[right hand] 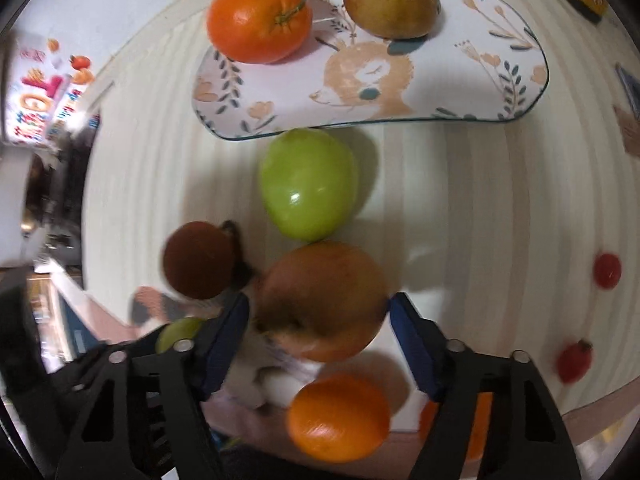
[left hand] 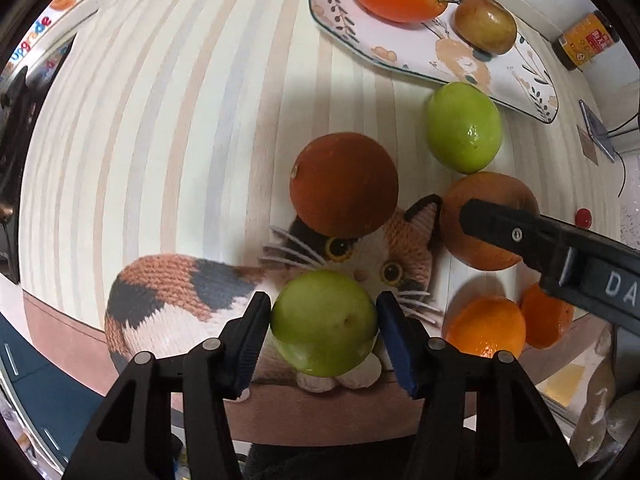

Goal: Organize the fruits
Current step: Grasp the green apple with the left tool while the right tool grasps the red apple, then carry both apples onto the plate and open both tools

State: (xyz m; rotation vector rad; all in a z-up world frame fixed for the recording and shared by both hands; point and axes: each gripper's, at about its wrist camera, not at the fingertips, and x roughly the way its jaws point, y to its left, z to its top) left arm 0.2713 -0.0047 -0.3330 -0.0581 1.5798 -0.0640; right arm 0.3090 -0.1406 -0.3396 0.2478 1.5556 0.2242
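My left gripper point(left hand: 324, 312) points down at the table and is shut on a green fruit point(left hand: 324, 332), one pad against each side. My right gripper point(right hand: 320, 308) straddles a larger brown fruit point(right hand: 324, 300); its pads sit at the fruit's two sides, though this view is blurred. In the left wrist view one right finger point(left hand: 500, 220) lies across that brown fruit point(left hand: 480, 252). A second green fruit point(right hand: 308, 184) lies just beyond it. A dark red-brown fruit point(left hand: 344, 184) sits to the left. The patterned plate point(right hand: 280, 92) holds an orange point(right hand: 260, 20) and a brownish fruit point(right hand: 392, 0).
Two oranges point(left hand: 486, 326) point(left hand: 544, 316) lie near the table's front edge, by the right gripper. The striped cloth bears a knitted cat picture point(left hand: 180, 300). Small red fruits point(right hand: 607, 271) point(right hand: 574, 362) lie at the right. A jar point(left hand: 586, 40) stands behind the plate.
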